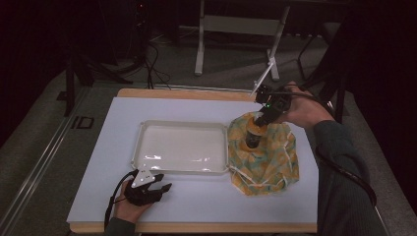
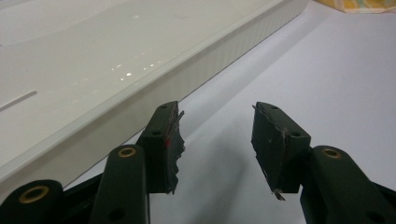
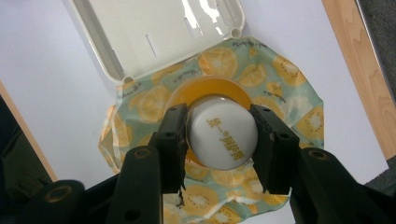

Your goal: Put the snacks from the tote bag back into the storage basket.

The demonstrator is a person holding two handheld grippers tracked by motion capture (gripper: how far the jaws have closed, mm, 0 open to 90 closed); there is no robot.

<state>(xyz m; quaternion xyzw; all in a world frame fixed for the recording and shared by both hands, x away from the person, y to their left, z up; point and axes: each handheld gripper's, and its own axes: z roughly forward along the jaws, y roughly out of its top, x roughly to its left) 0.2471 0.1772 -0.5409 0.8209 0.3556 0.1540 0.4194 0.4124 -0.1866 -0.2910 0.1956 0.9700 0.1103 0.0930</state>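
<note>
A small bottle with a white printed cap (image 3: 223, 133) and an orange body (image 1: 253, 133) stands upright on a lemon-patterned cloth (image 1: 270, 162) (image 3: 280, 79). My right gripper (image 1: 259, 121) (image 3: 219, 112) comes down from above and is shut on the cap, one jaw on either side. My left gripper (image 1: 163, 182) (image 2: 217, 109) lies low on the white table surface (image 1: 206, 196), open with nothing between its jaws, just in front of the white tray (image 1: 147, 125). The tray's ribbed wall (image 2: 187, 79) runs close past the left jaw.
The tray (image 3: 107, 51) is bare inside and touches the cloth's left edge. A corner of the cloth (image 2: 359, 4) lies far right of the left gripper. A wooden table edge (image 1: 187, 93) runs along the back; a metal stand (image 1: 236, 24) and cables are on the floor behind.
</note>
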